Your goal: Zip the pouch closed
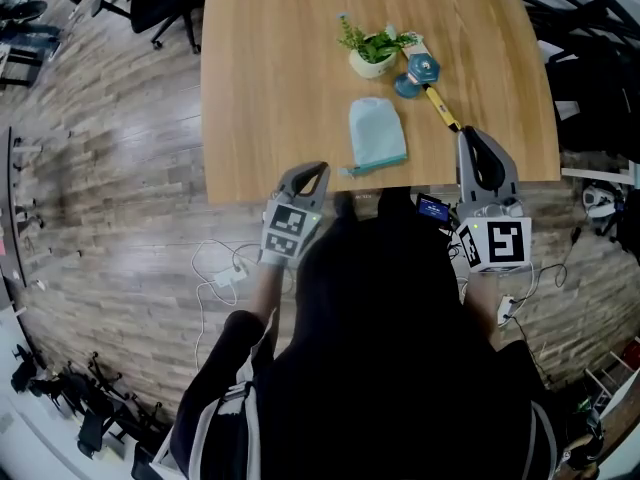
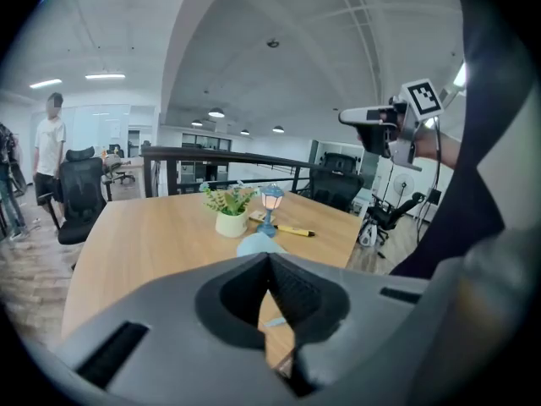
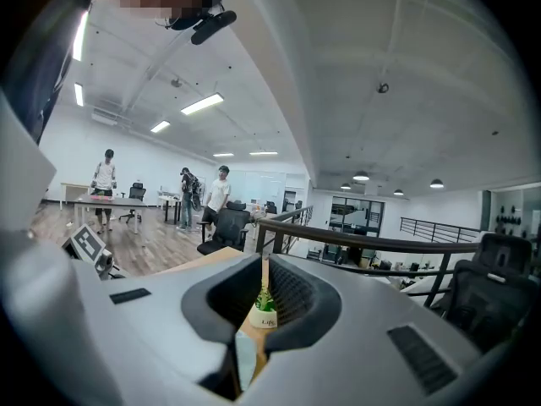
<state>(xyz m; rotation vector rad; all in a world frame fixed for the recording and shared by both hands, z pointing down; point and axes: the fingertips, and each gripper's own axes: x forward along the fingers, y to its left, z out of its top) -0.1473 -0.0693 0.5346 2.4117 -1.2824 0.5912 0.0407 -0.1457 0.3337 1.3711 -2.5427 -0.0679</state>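
A light blue pouch (image 1: pixel 376 133) lies flat on the wooden table (image 1: pixel 270 88), near its front edge, with its zipper end and pull toward me. My left gripper (image 1: pixel 321 167) hovers at the table's front edge just left of the pouch, jaws together and empty. In the left gripper view the pouch (image 2: pixel 256 244) shows just beyond the closed tips (image 2: pixel 270 256). My right gripper (image 1: pixel 467 133) is over the front right of the table, right of the pouch, also shut with nothing in it (image 3: pixel 264 260).
Behind the pouch stand a potted plant (image 1: pixel 372 53), a small blue lamp (image 1: pixel 416 72) and a yellow pen (image 1: pixel 441 107). Office chairs (image 1: pixel 165 3) stand beyond the table's far left. Cables (image 1: pixel 225 268) lie on the floor. People stand far off (image 3: pixel 218 193).
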